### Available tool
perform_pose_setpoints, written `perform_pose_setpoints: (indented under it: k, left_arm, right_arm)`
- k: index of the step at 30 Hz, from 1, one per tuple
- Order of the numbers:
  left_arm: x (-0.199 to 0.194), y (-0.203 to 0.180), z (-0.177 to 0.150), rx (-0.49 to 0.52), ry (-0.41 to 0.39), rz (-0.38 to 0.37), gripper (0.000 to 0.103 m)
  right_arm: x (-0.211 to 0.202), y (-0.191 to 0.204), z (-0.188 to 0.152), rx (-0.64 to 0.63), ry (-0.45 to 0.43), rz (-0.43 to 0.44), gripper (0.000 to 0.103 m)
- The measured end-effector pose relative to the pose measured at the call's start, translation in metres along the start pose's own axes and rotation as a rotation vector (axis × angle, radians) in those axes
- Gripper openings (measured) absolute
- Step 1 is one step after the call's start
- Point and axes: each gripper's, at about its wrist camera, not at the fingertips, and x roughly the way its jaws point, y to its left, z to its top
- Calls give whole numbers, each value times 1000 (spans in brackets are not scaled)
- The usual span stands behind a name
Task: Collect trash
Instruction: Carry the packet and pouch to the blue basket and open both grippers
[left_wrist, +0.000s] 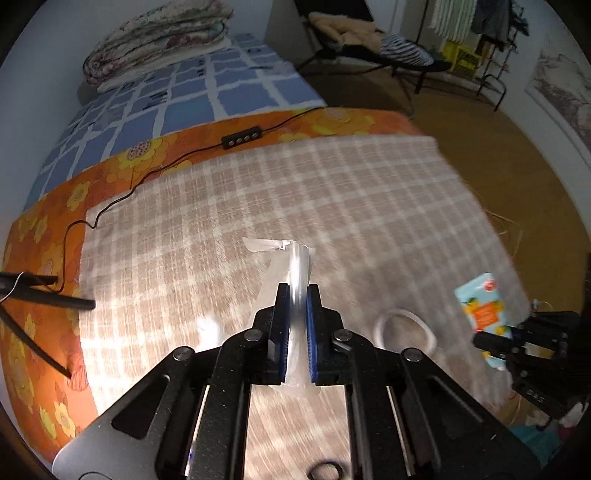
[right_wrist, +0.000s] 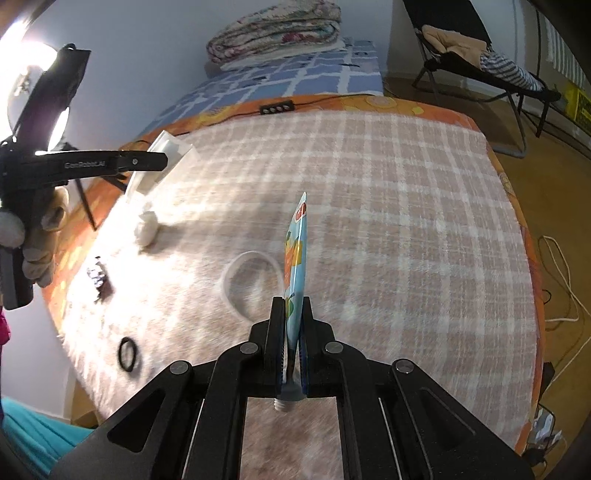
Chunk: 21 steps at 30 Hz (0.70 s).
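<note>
My left gripper (left_wrist: 297, 291) is shut on a clear plastic wrapper (left_wrist: 297, 266) and holds it above the checked blanket (left_wrist: 258, 192). It shows in the right wrist view (right_wrist: 147, 161) with the wrapper (right_wrist: 166, 147) at the far left. My right gripper (right_wrist: 293, 304) is shut on a flat blue and orange pouch (right_wrist: 297, 251) with a screw spout, held edge-on above the blanket (right_wrist: 406, 221). It shows in the left wrist view (left_wrist: 487, 341) with the pouch (left_wrist: 482, 306) at the right edge. A crumpled white tissue (right_wrist: 147, 229) and a small dark wrapper (right_wrist: 99, 281) lie on the blanket's left side.
A white plastic ring (right_wrist: 251, 284) lies on the blanket below the pouch, and a black hair tie (right_wrist: 128, 353) lies near the front left edge. A black cable with an inline control box (left_wrist: 242, 137) crosses the orange sheet. A folded quilt (right_wrist: 273, 33) lies at the bed's far end. A folding chair (right_wrist: 480, 62) stands on the floor to the right.
</note>
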Motion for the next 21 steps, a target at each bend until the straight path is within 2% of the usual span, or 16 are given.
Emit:
perform_pose_setpoints:
  k: [5,10,17,21]
  left_arm:
    - [-48,-22,-35,57,-37,-21,6]
    - [-81,-26,-71,35,-53,-63,6]
    - [-112,-27,-124,9,-63,-81,6]
    - [-117,-41,-167,46,-36,-68,6]
  right_arm:
    - [-26,23,-18,-43,-13,51,5]
    - [-45,48,-43,-99,-18,78,5]
    - [-63,83,-86,-181,6,125,5]
    - [-65,100,-111,-230,39,151,5]
